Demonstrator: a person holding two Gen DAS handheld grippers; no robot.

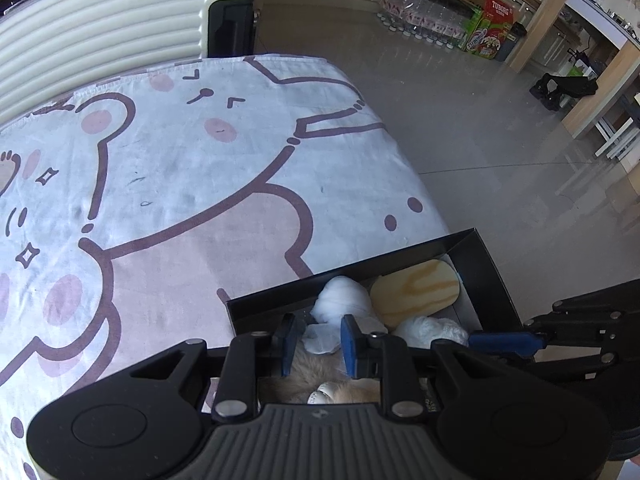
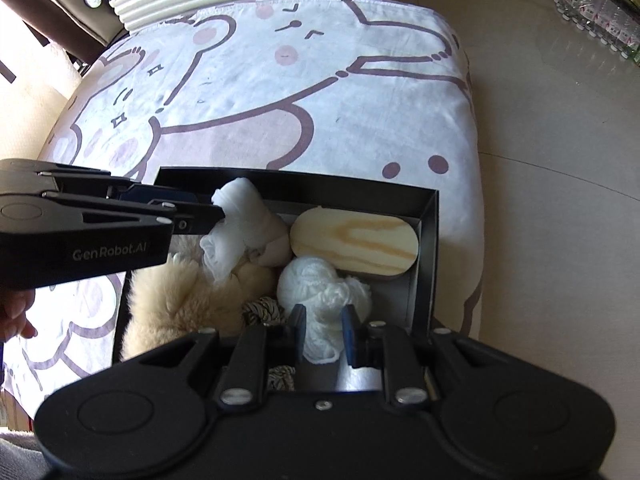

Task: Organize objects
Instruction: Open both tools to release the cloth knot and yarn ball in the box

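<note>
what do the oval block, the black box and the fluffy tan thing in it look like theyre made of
Oval block: seemingly pale unfinished wood, with matt amber grain bands across its flat face. Black box: probably matt card, given its thin, straight folded walls. Fluffy tan thing: plush or faux fur, with a long soft cream pile; what it is underneath stays hidden.

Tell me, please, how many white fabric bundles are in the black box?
2: one white bundle at the left gripper, another in the right gripper. More may be hidden.

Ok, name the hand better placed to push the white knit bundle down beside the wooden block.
Right. Its fingers already pinch the white knit bundle beside the wooden block; the left fingers grip the gauze bundle farther off.
</note>
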